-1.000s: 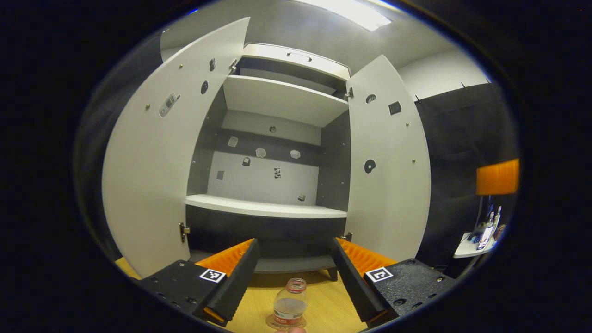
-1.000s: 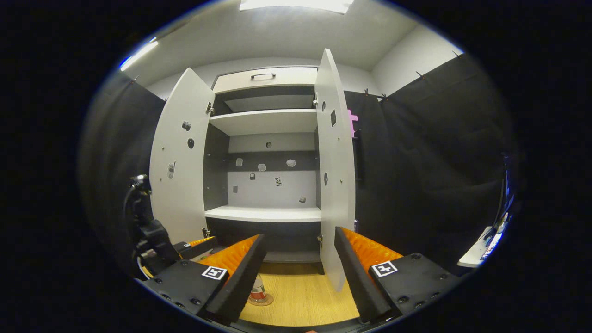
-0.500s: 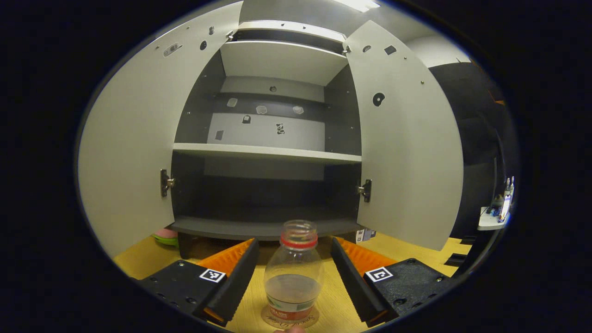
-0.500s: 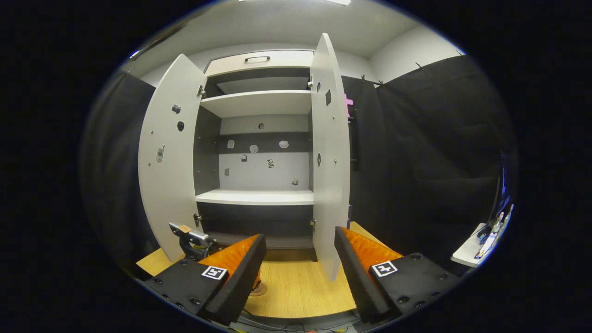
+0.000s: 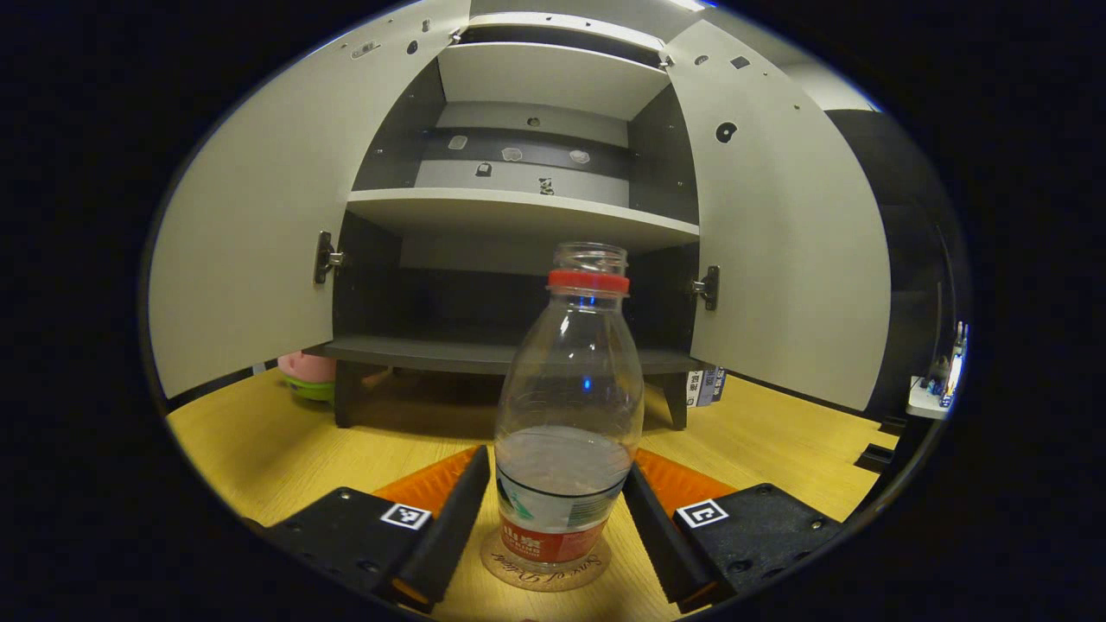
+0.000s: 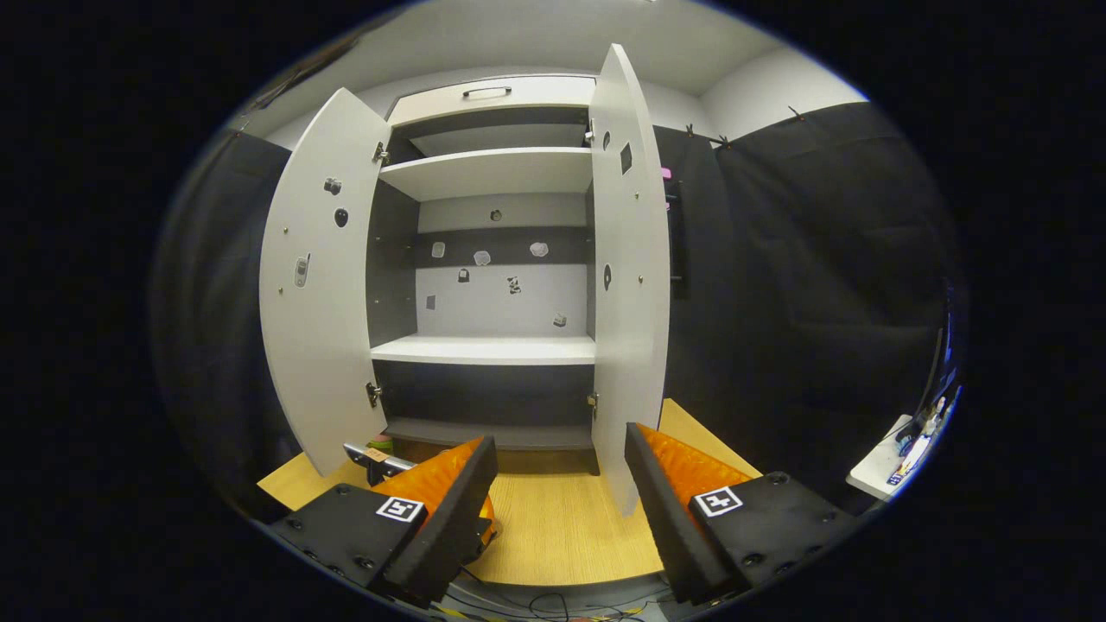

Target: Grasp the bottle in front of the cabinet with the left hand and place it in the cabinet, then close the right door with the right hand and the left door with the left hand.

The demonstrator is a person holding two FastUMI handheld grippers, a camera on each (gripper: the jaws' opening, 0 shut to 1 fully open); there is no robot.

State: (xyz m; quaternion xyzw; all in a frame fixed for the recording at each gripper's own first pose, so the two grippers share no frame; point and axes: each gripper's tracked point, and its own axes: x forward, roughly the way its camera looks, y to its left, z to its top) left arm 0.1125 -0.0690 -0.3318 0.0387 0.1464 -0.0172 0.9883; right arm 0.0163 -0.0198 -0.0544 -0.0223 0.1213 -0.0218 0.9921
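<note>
I have brought my left gripper down low and in close: a second ago the bottle was a small thing far below my fingers, and now it stands tall between them, its lower half right in the gap. My fingers are spread wide, one on each side of the bottle, and I can't tell whether either pad touches it yet; I judge that neither presses. The bottle is upright on a round coaster on the wooden floor, in front of the cabinet, with no cap and some water in the bottom.

So the approach is done, and closing on the bottle is the step in hand. I should squeeze on the labelled lower part and keep it upright, since the open mouth would spill.

Both doors stand wide open: the left door and the right door frame the dark bottom shelf just behind the bottle, an easy place to set it.

My right gripper hangs back with its fingers apart and empty, facing the edge of the right door, well short of it.
</note>
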